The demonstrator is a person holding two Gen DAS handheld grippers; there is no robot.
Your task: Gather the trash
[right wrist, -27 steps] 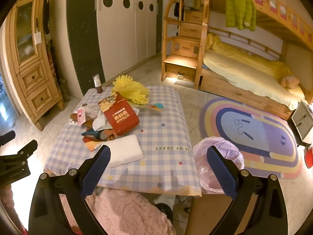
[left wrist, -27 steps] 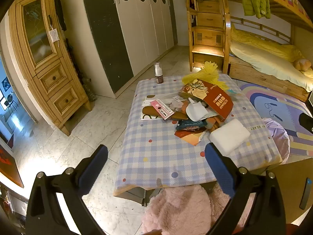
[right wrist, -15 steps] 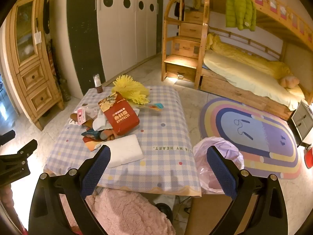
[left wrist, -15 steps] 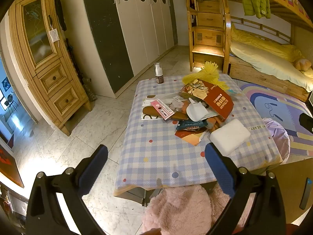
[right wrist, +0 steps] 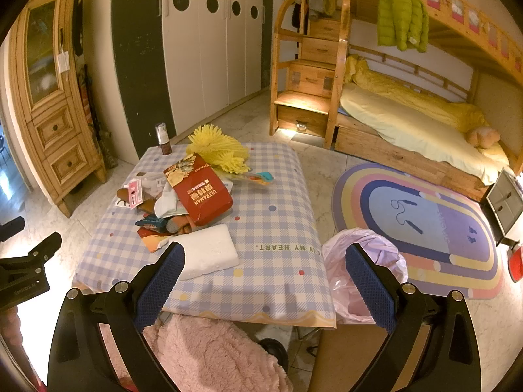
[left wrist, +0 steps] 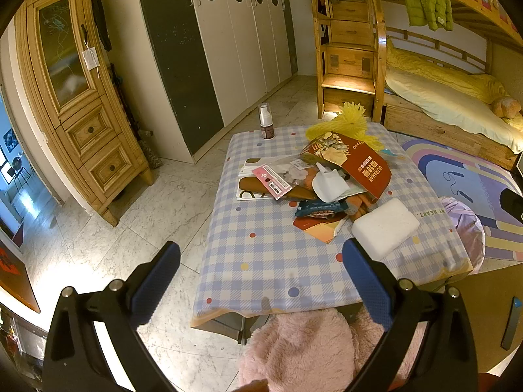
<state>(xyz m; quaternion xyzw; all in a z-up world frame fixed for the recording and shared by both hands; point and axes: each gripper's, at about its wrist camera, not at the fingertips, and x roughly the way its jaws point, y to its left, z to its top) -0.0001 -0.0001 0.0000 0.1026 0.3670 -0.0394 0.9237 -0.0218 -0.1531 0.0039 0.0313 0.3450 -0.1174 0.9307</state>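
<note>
A pile of trash lies on the checked table (left wrist: 281,261): a red paper bag (left wrist: 362,163) (right wrist: 201,192), a pink card packet (left wrist: 273,181), a dark blue wrapper (left wrist: 320,208), a white foam block (left wrist: 385,227) (right wrist: 209,253) and a yellow tassel bundle (right wrist: 219,150). A pink trash bag (right wrist: 362,277) (left wrist: 464,222) stands open on the floor at the table's right. My left gripper (left wrist: 261,281) is open and empty, held above the table's near edge. My right gripper (right wrist: 264,281) is open and empty, above the near right corner.
A small brown bottle (left wrist: 266,125) stands at the table's far left corner. A pink fluffy seat (right wrist: 209,356) sits under the near edge. A wooden cabinet (left wrist: 81,98) is left, wardrobes behind, a bunk bed (right wrist: 408,124) and rainbow rug (right wrist: 425,222) right.
</note>
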